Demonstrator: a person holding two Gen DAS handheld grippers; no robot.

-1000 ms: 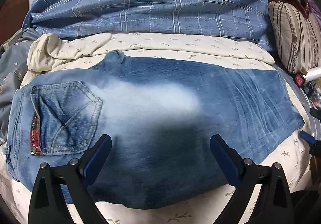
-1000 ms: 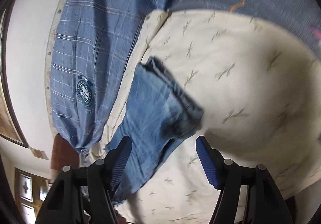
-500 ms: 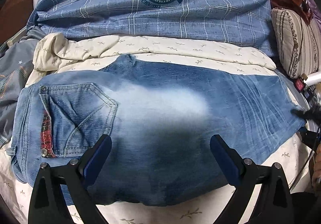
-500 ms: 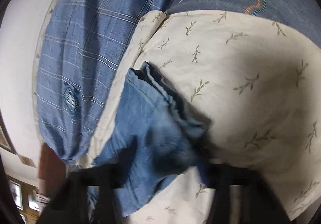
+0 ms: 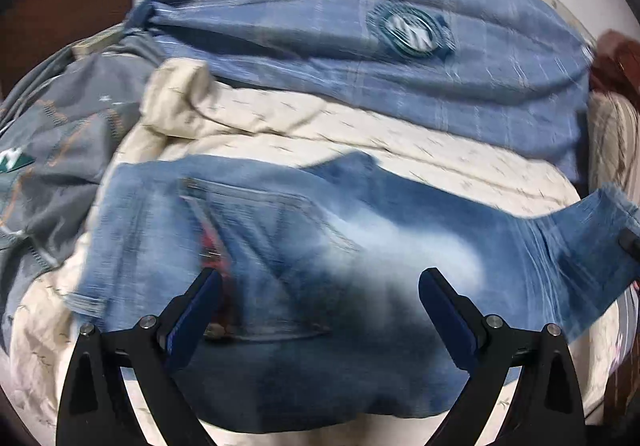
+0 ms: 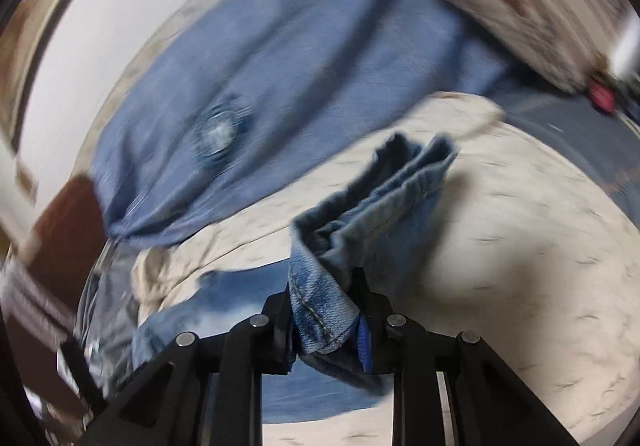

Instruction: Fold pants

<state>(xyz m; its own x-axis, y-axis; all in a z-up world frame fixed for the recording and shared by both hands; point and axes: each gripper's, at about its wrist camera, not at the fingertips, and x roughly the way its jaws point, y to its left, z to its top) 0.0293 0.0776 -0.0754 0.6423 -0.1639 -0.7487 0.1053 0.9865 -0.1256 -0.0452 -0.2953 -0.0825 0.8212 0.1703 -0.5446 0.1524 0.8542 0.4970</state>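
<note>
Faded blue jeans (image 5: 280,230) lie across a cream bed sheet, back pocket up. My left gripper (image 5: 320,278) hovers open just over the seat area, with nothing between its blue pads. At the right edge of the left wrist view the leg end (image 5: 600,222) is raised off the sheet. In the right wrist view my right gripper (image 6: 324,286) is closing its jaws on the bunched leg hems (image 6: 384,182), which stick up beyond the fingers. Both pictures are motion-blurred.
A blue plaid quilt (image 5: 360,26) with a round badge lies behind the jeans. A grey garment (image 5: 60,134) is heaped at the left and a striped pillow (image 5: 612,134) at the right. The cream leaf-print sheet (image 6: 520,266) spreads under everything.
My right gripper went from open above the leg hems to clamped on them, then rose and rolled with them. The left gripper drifted sideways, staying open.
</note>
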